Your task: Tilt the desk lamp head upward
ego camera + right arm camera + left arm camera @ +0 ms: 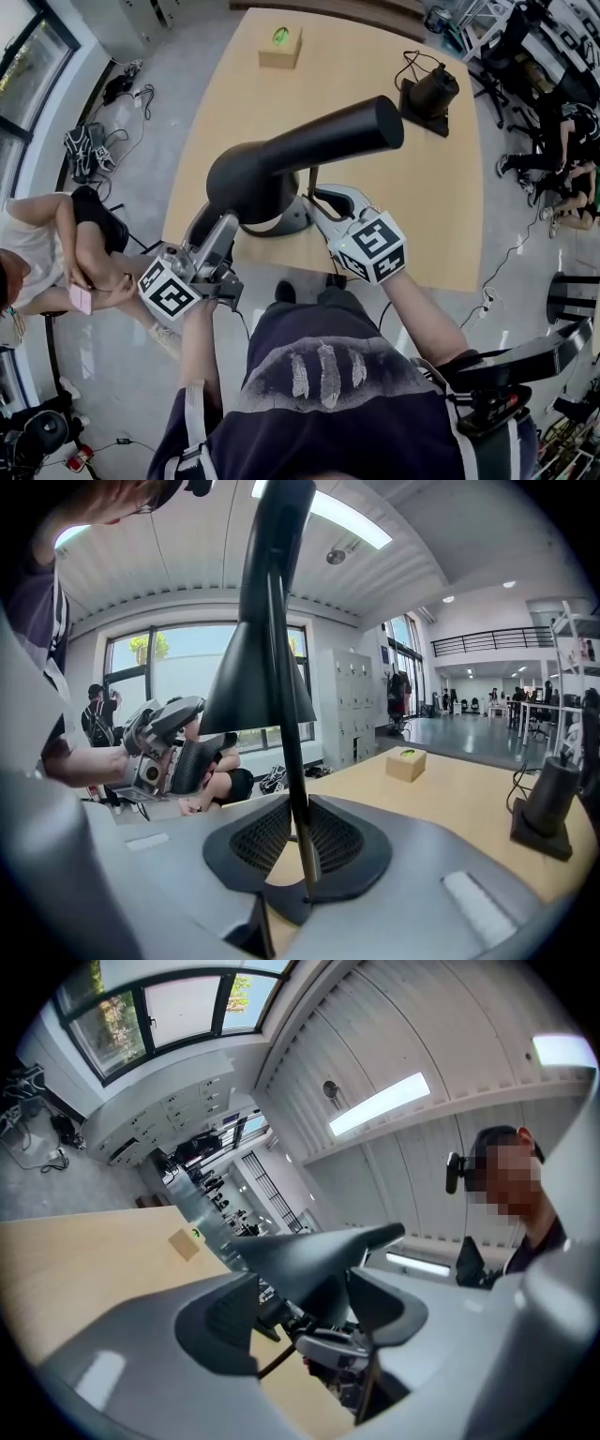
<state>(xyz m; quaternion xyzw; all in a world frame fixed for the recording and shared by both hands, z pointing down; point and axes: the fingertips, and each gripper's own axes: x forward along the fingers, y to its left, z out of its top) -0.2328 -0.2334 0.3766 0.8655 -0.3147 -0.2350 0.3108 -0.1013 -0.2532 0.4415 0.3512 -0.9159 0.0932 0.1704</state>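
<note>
A black desk lamp stands on the light wooden table (422, 197). Its big head (309, 145) points right and away, over the round base (286, 223). My right gripper (317, 208) reaches in from the right, and in the right gripper view (295, 803) both pads sit against the thin stem (281, 667), shut on it. My left gripper (217, 242) comes in at the rounded rear of the head from below left. In its own view (305, 1293) the jaws stand wide around the dark lamp head (319, 1246), with a gap showing at the left pad.
A small tan box (280, 45) with a green mark lies at the table's far side, and a black device (429, 94) with a cable stands at the far right. A person sits on the floor (56, 248) left of the table. Chairs and cables crowd the right side.
</note>
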